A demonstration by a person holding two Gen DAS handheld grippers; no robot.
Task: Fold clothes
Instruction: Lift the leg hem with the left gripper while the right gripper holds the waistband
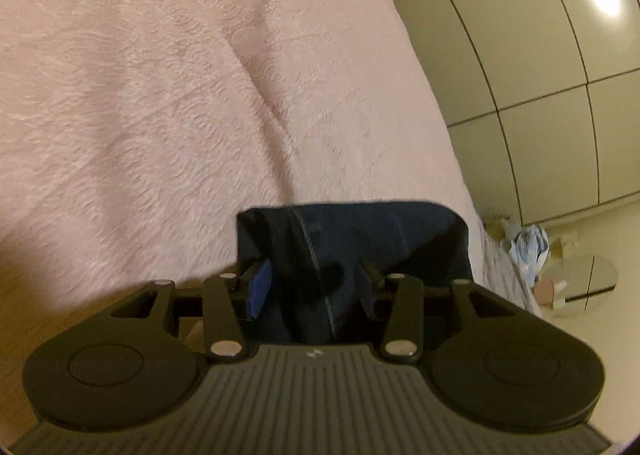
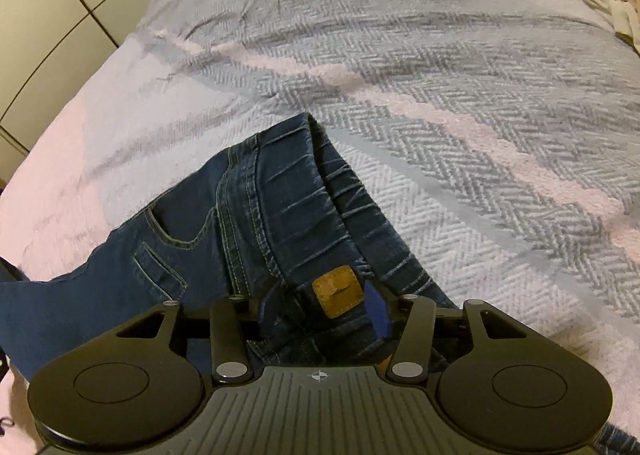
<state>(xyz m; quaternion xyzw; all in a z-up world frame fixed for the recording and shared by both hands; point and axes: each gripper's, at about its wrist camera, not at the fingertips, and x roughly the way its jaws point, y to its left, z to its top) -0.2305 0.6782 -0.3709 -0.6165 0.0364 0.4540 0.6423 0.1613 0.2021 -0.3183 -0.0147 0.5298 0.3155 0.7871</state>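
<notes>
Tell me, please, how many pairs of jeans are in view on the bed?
1. The jeans lie on the bed cover, waistband under the right tongs; the dark denim between the left tongs looks like their other end. More may lie outside the frames.

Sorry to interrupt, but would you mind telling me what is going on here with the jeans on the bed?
A person is folding dark blue jeans on a bed, with a handheld gripper in each hand. The right gripper sits at the waistband, its fingers either side of the tan leather patch. The left gripper has dark denim between its fingers, over the pink fleecy blanket. Both sets of fingers stand apart, so neither seems to be clamping the cloth.
</notes>
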